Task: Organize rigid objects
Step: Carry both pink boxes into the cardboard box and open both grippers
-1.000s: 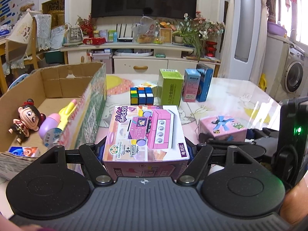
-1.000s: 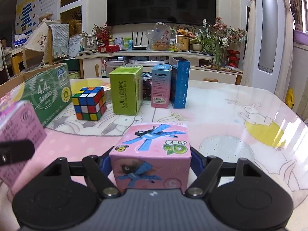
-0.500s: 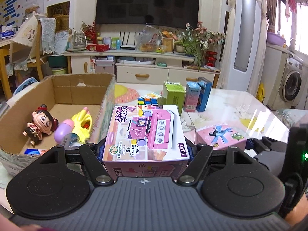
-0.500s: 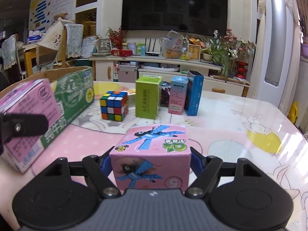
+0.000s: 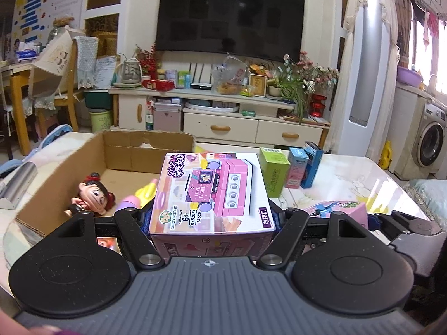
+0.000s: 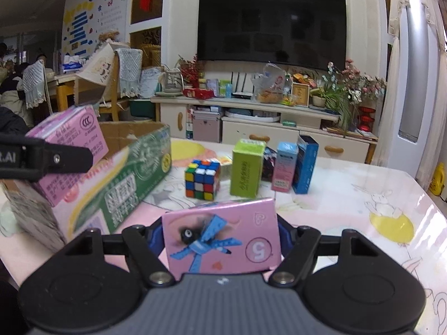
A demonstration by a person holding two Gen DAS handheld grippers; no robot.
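1. The left gripper (image 5: 212,217), tilted slightly downward, clamps a pink cardboard toy box (image 5: 209,192) reading "LOVE TV GIRL", beside the open brown cardboard carton (image 5: 125,150).
2. The right gripper (image 6: 222,240), jaws just tightened, grips a small pink cardboard box with a blue dragonfly (image 6: 220,240) marked "5", above the table's near edge.

Pink toy box (image 5: 209,192) printed with a TV, pink box (image 6: 220,240) with blue dragonfly, multicoloured cube (image 6: 202,178), green carton (image 6: 247,167), brown cardboard box (image 5: 83,167) at left.

The table (image 6: 349,203) carries a cardboard box (image 5: 69,184), Rubik's cube (image 6: 202,178) and three upright cartons (image 6: 275,164).
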